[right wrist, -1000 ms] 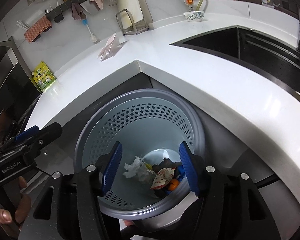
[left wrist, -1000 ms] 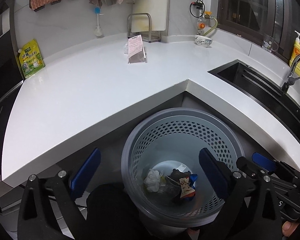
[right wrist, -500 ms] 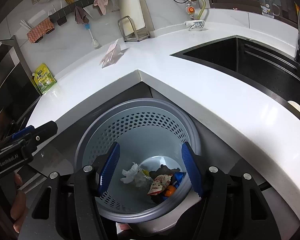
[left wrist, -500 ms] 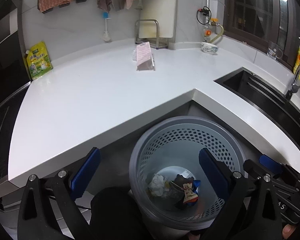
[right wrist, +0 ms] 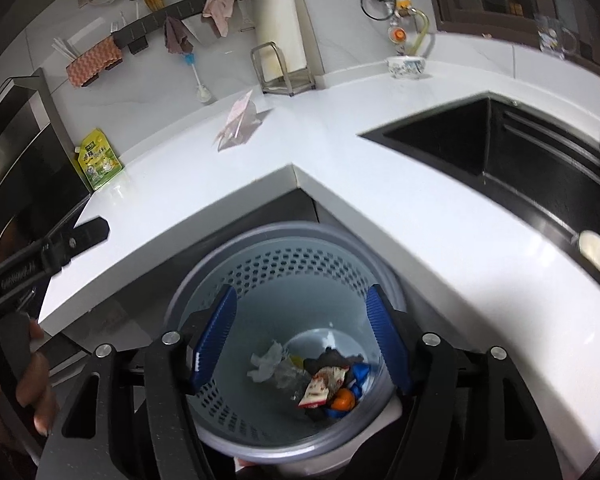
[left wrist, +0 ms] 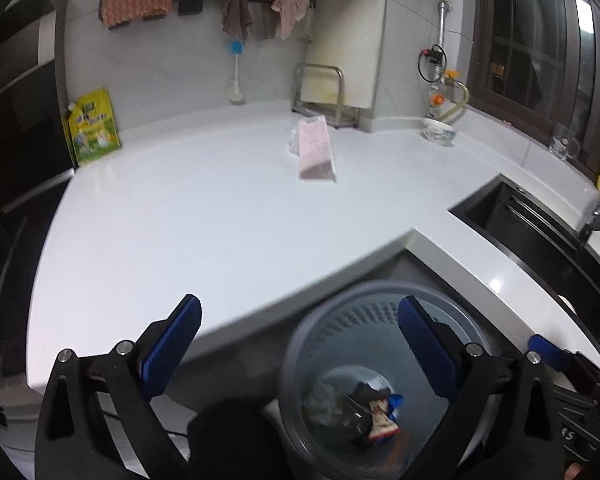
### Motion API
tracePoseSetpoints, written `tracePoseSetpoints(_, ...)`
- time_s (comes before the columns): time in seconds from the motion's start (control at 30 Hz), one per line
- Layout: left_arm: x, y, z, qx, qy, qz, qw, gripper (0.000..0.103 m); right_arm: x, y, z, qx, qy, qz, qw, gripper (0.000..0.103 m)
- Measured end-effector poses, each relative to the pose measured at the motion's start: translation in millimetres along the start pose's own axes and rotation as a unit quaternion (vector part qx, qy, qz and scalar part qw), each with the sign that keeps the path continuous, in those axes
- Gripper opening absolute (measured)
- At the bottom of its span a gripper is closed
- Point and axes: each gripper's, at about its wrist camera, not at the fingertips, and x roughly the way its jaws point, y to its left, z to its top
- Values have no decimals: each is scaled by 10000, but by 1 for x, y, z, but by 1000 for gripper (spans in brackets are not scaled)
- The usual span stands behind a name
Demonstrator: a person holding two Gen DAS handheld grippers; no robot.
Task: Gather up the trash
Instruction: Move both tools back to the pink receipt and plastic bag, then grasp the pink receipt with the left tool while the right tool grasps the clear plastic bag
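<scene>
Hovering over the bin, both tools gape empty, the right tool just widening; the pink packet lies ahead on the surface, nearer the left tool.

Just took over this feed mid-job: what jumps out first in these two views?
The grey perforated bin under the counter corner, with crumpled tissue and wrappers at its bottom. Both the right gripper and the left gripper are open and empty. On the white counter one pink packet stands, near the rack.
</scene>
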Motion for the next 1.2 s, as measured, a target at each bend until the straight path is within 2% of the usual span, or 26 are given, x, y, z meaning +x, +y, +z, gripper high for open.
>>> tracePoseSetpoints(0.1, 10, 0, 23, 250, -145, 336, 9990, 97, 7, -2, 19, -94, -54, 13, 9999, 66)
tracePoseSetpoints(0.17, 21, 3, 39, 324, -146, 417, 9985, 97, 14, -6, 37, -124, -112, 39, 9999, 66)
tracePoseSetpoints(0.27, 41, 9, 64, 178, -75, 330, 9993, 97, 23, -9, 62, -191, -234, 41, 9995, 71)
tracePoseSetpoints(0.37, 65, 14, 91, -63, -28, 190, 9998, 97, 37, -16, 93, -177, -242, 206, 9993, 72)
tracePoseSetpoints(0.53, 113, 11, 132, -202, 67, 361, 9991, 97, 70, -25, 145, -367, -253, 165, 9989, 74)
tracePoseSetpoints(0.63, 143, 9, 148, -350, 199, 300, 9987, 97, 95, -31, 171, -422, -223, 268, 9985, 74)
tracePoseSetpoints(0.8, 187, 0, 163, -396, 412, 327, 9978, 97, 141, -38, 212, -344, -186, 583, 9975, 74)
tracePoseSetpoints(1.0, 231, -6, 171, -494, 751, 283, 9955, 97, 189, -38, 239, -342, 84, 873, 9956, 74)
tracePoseSetpoints(1.2, 260, -14, 174, -418, 1011, 211, 9938, 97, 198, -50, 246, -184, 30, 843, 9963, 74)
